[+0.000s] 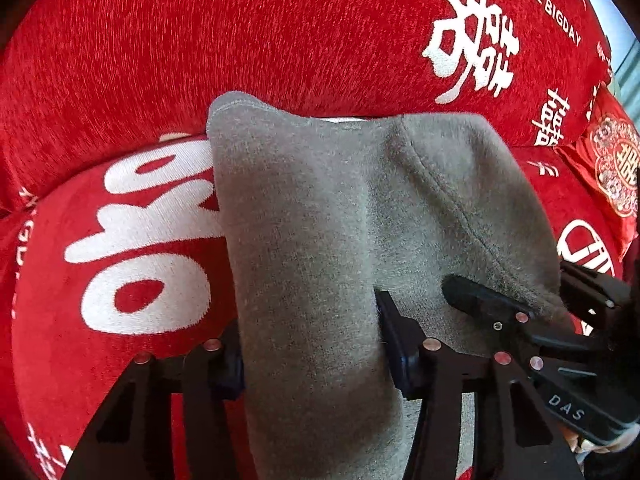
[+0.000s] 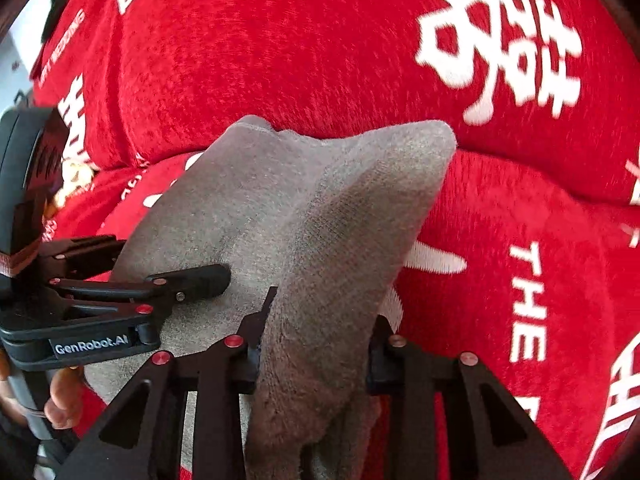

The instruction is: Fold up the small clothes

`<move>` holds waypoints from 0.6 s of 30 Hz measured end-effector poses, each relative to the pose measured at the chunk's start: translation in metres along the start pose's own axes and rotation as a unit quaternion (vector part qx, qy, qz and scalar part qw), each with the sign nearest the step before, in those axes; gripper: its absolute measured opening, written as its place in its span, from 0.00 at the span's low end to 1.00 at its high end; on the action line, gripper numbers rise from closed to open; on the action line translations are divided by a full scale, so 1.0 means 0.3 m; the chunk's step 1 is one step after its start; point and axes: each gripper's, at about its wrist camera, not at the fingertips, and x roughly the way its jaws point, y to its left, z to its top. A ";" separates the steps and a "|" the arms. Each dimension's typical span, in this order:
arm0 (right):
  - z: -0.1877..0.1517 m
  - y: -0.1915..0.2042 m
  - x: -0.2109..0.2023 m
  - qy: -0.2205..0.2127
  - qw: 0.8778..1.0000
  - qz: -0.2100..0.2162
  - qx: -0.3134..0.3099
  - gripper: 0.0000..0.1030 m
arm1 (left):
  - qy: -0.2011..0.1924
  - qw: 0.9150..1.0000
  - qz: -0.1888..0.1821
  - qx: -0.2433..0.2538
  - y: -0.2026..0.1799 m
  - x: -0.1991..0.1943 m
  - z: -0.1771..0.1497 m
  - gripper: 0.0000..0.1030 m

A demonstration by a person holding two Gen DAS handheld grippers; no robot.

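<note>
The grey garment (image 1: 320,216) is a soft, matt fleece-like cloth with a fuzzy nap and a stitched seam. The red cover (image 1: 168,40) beneath it is a coarse, matt chenille-like fabric with white woven characters. The left gripper (image 1: 316,364) and right gripper (image 2: 314,354) are matt black plastic with small shiny metal rivets at their joints. At the right edge, a red cushion (image 1: 612,168) shows glossier embroidered fabric.
</note>
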 end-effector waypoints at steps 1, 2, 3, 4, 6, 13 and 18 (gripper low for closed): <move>0.001 0.008 -0.007 -0.003 1.000 -0.005 -0.006 0.33 | -0.002 1.000 0.004 0.003 -0.004 -0.004 -0.002 0.51; -0.002 0.008 -0.016 -0.005 1.000 -0.008 -0.010 0.33 | -0.004 1.000 0.007 0.005 -0.008 -0.008 -0.001 0.49; 0.000 0.016 -0.024 -0.008 1.000 -0.011 -0.013 0.33 | -0.005 1.000 0.009 0.004 -0.010 -0.012 -0.001 0.49; 0.000 0.018 -0.033 -0.010 1.000 -0.011 -0.014 0.33 | -0.006 1.000 0.010 0.004 -0.013 -0.016 -0.001 0.49; 0.000 0.027 -0.046 -0.013 1.000 -0.012 -0.017 0.32 | -0.008 1.000 0.013 0.005 -0.011 -0.028 -0.006 0.48; -0.006 0.071 -0.070 -0.015 0.999 -0.015 -0.028 0.32 | -0.015 1.000 0.025 0.009 -0.019 -0.074 -0.030 0.48; -0.014 0.101 -0.110 -0.022 0.999 -0.016 -0.035 0.32 | -0.025 0.999 0.028 0.007 -0.016 -0.126 -0.050 0.48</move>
